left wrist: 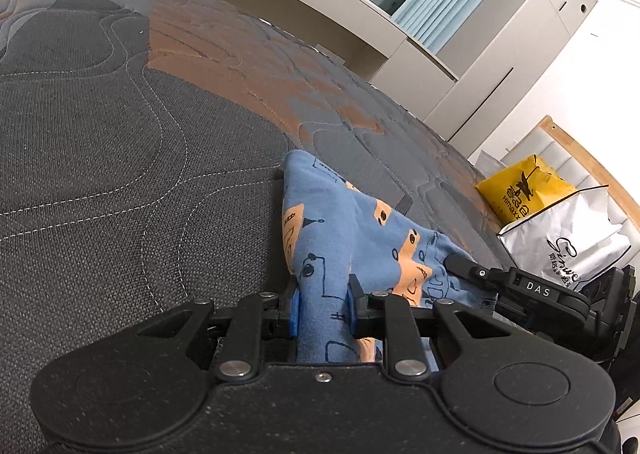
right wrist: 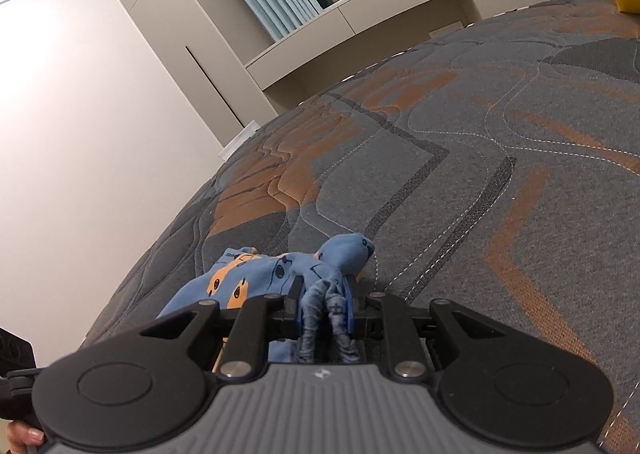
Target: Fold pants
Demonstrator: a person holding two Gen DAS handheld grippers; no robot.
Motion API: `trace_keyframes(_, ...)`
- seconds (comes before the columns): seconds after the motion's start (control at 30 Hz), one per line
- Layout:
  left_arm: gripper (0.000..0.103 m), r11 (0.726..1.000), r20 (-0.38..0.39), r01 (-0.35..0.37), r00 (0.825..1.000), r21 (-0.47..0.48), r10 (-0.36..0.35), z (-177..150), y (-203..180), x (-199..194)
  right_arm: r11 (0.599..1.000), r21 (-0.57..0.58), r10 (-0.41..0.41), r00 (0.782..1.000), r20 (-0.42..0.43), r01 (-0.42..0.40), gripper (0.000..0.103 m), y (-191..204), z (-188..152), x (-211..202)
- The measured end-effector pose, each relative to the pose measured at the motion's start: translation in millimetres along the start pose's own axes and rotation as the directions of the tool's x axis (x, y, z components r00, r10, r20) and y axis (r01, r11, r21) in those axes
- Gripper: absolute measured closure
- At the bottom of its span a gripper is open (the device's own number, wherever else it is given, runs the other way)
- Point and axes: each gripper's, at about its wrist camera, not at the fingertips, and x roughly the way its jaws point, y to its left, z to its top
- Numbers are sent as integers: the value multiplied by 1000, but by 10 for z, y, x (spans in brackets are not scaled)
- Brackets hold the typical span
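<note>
Left gripper (left wrist: 323, 304) clamped on pants (left wrist: 360, 230); right gripper (right wrist: 324, 308) clamped on bunched waistband (right wrist: 328, 318), over mattress (left wrist: 120, 174).

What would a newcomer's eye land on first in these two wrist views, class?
First, the blue pants with orange and black print, bunched on the grey and orange quilted mattress near its close edge. Both grippers pinch the cloth: the left gripper grips a fold, the right gripper a twisted bunch. Off the mattress's right side in the left view stand a yellow bag and a silver bag.
</note>
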Motion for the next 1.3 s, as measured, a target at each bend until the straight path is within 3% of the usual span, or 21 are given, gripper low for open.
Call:
trace_keyframes(0.23, 79, 1000, -1, -6, 1000, 2, 6, 7, -36, 0, 1000, -7, -9, 1000, -1, 9, 80, 11, -16, -9)
trace_keyframes(0.67, 72, 999, -12, -38, 999, 7, 39, 9, -109, 44, 999, -12, -41, 999, -7, 41, 64, -18, -74, 55)
trace_keyframes(0.73, 67, 999, -5, -52, 999, 14, 53, 4, -135, 44, 999, -13, -43, 999, -7, 43, 63, -27, -80, 64)
trace_keyframes(0.93, 44, 995, 28, -94, 995, 19, 94, -23, -184, 0, 998, -29, -53, 999, 2, 53, 38, -4, -104, 57)
trace_keyframes(1.2, 3, 978, 124, -208, 971, 28, 203, -78, -259, -185, 997, -48, -65, 997, 52, 67, 9, 31, -156, -61)
trace_keyframes(1.3, 1, 967, 164, -250, 957, 52, 238, -133, -328, -272, 995, -61, -78, 994, 71, 82, 3, 76, -197, -136)
